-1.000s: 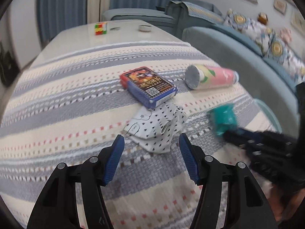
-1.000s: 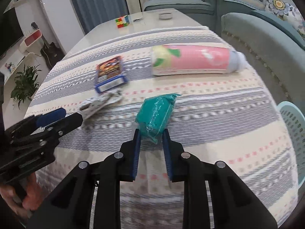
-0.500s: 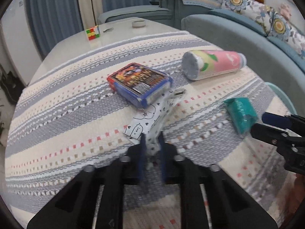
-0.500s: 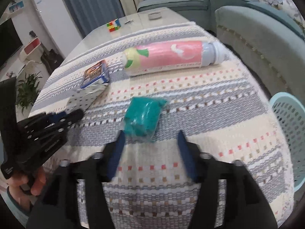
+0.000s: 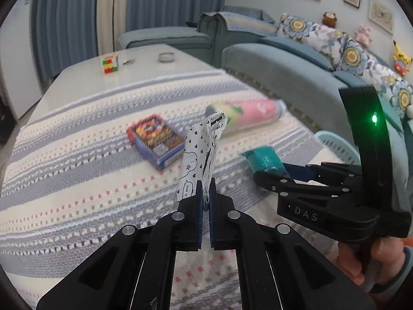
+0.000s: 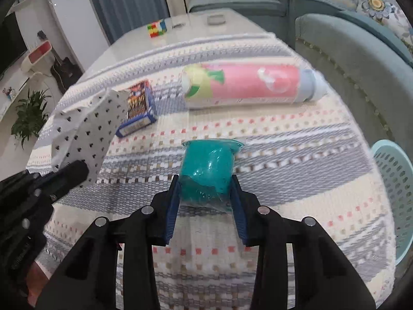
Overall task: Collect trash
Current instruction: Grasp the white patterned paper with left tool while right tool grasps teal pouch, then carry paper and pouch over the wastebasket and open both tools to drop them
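Your left gripper (image 5: 204, 201) is clenched on the spotted wrapper (image 5: 200, 155); your right gripper (image 6: 206, 201) is closing around the green packet (image 6: 207, 168), basket (image 6: 395, 180) on its right.

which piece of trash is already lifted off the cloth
The spotted wrapper, pinched upright in the shut left gripper. The teal packet, pink tube and card box all lie on the cloth.

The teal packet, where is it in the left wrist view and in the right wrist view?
Left wrist: the teal packet lies right of centre on the striped cloth, at the right gripper tips.
Right wrist: teal packet at centre, between the closing right gripper's fingers.
Shared landmark: the pink bottle lying behind it in both.
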Motion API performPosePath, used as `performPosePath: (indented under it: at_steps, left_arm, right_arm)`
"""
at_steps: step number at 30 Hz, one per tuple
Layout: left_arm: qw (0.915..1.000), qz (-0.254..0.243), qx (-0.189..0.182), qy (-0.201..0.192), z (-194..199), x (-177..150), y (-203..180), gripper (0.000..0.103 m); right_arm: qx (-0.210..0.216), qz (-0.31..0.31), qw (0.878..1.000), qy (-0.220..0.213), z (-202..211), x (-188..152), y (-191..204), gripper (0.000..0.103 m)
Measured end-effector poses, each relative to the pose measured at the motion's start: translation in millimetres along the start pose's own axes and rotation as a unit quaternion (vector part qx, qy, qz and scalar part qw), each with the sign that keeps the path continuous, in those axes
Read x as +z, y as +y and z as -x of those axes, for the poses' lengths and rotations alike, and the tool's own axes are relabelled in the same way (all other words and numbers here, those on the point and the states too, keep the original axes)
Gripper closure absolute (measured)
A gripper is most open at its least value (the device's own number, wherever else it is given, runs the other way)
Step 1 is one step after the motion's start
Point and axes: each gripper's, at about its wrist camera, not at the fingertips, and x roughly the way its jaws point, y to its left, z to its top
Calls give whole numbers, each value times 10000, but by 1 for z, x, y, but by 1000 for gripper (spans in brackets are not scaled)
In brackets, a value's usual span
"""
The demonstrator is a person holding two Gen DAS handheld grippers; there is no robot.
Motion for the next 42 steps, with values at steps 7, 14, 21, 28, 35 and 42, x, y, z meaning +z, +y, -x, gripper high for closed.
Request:
performPosePath:
  at_steps: [7, 14, 21, 28, 35, 42]
  left_arm:
    - [9983, -84, -330, -483, 27, 39, -38, 101]
    - [9933, -576, -696, -717, 29, 80, -119, 101]
    - [9870, -1032, -1192, -320, -18, 102, -212, 101]
    - [9770, -1248, -1669, 460, -82, 91, -278, 101]
    - [9705, -1226, -1816, 1011, -121, 67, -305, 78]
    - [9712, -1160, -1844, 969, -120, 61, -303, 58]
  right_arm:
    - [-345, -84, 9967, -724, 73, 22, -49, 69]
    - [-1109, -448, 9858, -1182, 132, 22, -136, 69]
    - [-1517, -1437, 9734, -936, 137, -6, -233, 69]
    - [-1590, -2330, 9588, -344, 111, -35, -298, 69]
    - [-1494, -2736, 9502, -34, 102, -51, -327, 66]
    - [-1512, -2770, 9489, -55, 103, -54, -331, 60]
